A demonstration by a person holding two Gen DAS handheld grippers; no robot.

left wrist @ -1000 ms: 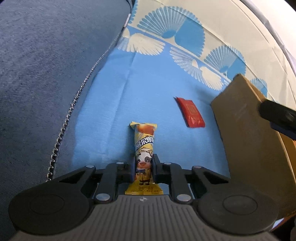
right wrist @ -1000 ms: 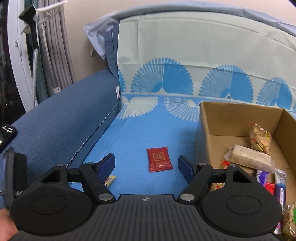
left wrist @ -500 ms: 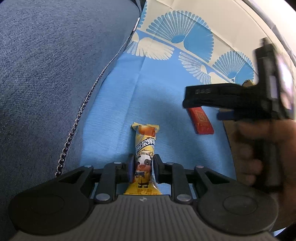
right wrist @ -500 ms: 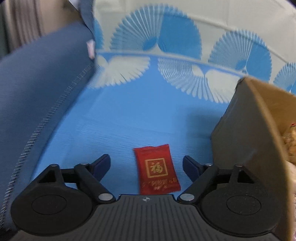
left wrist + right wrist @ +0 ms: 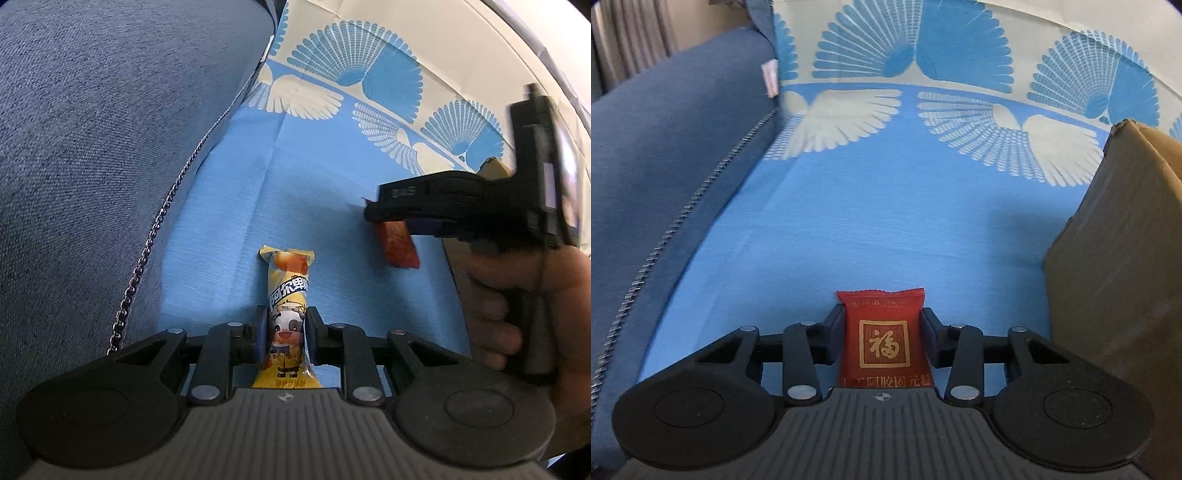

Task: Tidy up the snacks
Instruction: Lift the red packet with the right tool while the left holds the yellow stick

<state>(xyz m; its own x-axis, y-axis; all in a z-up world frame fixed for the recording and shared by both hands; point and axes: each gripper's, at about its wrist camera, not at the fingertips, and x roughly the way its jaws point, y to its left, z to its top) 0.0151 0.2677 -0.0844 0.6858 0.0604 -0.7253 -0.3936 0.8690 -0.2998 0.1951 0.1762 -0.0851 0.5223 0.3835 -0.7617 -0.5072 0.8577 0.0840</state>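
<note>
My left gripper (image 5: pixel 285 325) is shut on a yellow candy stick (image 5: pixel 288 295) with a cartoon cow, which lies lengthways on the blue cloth. My right gripper (image 5: pixel 882 325) has its jaws closed against both sides of a red square snack packet (image 5: pixel 884 339) with a gold character. In the left wrist view the right gripper (image 5: pixel 424 218) shows from the side, held by a hand, over the red packet (image 5: pixel 397 245). The cardboard box (image 5: pixel 1115 236) stands just right of the right gripper.
A dark blue sofa arm (image 5: pixel 92 147) with a zip seam rises on the left. A blue cloth (image 5: pixel 886 206) with white and blue fan prints covers the seat and backrest. The box wall (image 5: pixel 491 170) is mostly hidden behind the hand.
My right gripper moved forward and down onto the red packet and closed its jaws on it. My left gripper kept its hold on the yellow candy stick.
</note>
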